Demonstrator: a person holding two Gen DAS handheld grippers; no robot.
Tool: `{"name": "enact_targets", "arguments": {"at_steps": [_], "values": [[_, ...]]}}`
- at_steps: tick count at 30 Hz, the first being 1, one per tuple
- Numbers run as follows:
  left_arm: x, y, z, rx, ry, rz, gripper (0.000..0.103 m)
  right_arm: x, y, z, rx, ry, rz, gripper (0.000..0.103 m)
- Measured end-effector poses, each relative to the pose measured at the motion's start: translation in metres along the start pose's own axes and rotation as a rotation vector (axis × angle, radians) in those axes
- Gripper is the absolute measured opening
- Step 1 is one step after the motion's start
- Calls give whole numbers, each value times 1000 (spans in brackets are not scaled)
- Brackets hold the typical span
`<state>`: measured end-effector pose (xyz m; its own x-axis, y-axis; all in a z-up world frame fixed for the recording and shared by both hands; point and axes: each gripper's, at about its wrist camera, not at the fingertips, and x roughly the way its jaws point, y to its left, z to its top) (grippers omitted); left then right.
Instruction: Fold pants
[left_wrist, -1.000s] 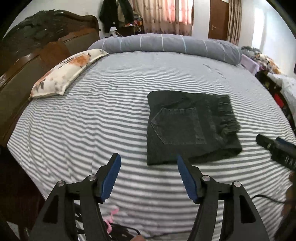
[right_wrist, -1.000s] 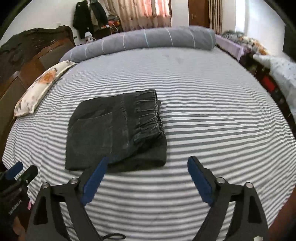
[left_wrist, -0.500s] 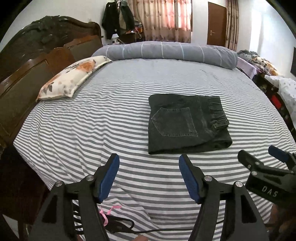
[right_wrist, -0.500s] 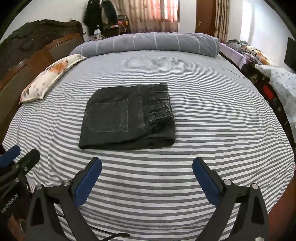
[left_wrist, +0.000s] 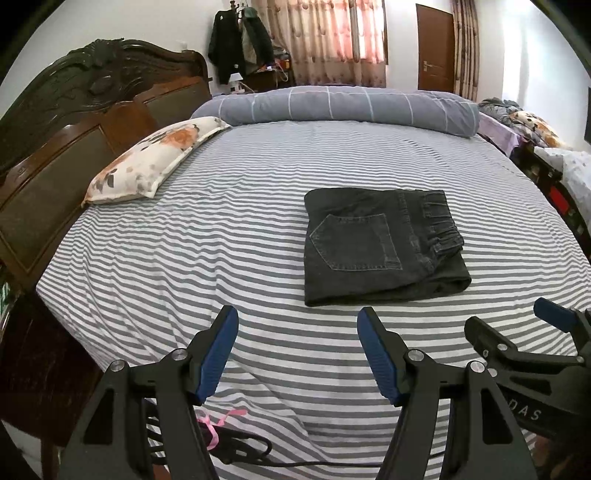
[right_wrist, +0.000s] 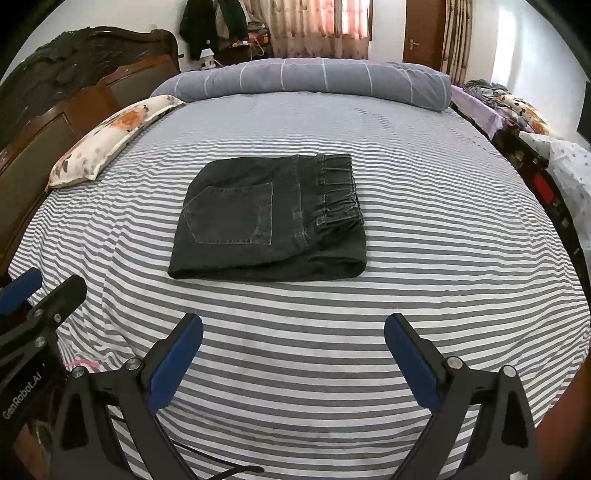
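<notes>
Nearest the left wrist camera, the left gripper (left_wrist: 297, 323), black-framed with blue ribbed pads, hangs over the near edge of the bed; its jaws stand spread with only sheet between them. A black cable with a pink ribbon (left_wrist: 218, 424) lies on the bed edge just below its left finger. The right gripper (right_wrist: 293, 330), of the same build, also hangs above the near part of the bed. Its jaws have just been opening and now stand wide apart, with nothing between them.

Beyond both sets of jaws, apart from them and untouched, lie the dark charcoal denim pants (right_wrist: 269, 221), folded into a compact rectangle on the grey-and-white striped bed sheet (right_wrist: 424, 236). A back pocket faces up and the gathered elastic waistband lies along the right side. In the left wrist view the pants (left_wrist: 376, 245) lie ahead and somewhat right of the jaws; in the right wrist view they lie ahead and slightly left of centre.

Farther off, a floral pillow (left_wrist: 155, 166) rests against the carved dark wooden headboard (left_wrist: 74, 122) at left. A rolled grey checked quilt (right_wrist: 306, 79) runs across the far edge of the bed.
</notes>
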<state>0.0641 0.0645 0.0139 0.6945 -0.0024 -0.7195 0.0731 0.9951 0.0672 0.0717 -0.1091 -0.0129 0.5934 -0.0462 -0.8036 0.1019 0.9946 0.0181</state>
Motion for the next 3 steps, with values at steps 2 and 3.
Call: {"name": "enact_targets", "arguments": {"at_steps": [2, 3], "values": [[0, 0, 0, 0, 0, 2, 68, 1, 1, -2, 0, 4, 2, 97], [1, 0, 0, 0, 4, 3, 68, 1, 1, -2, -1, 6, 3, 97]]}}
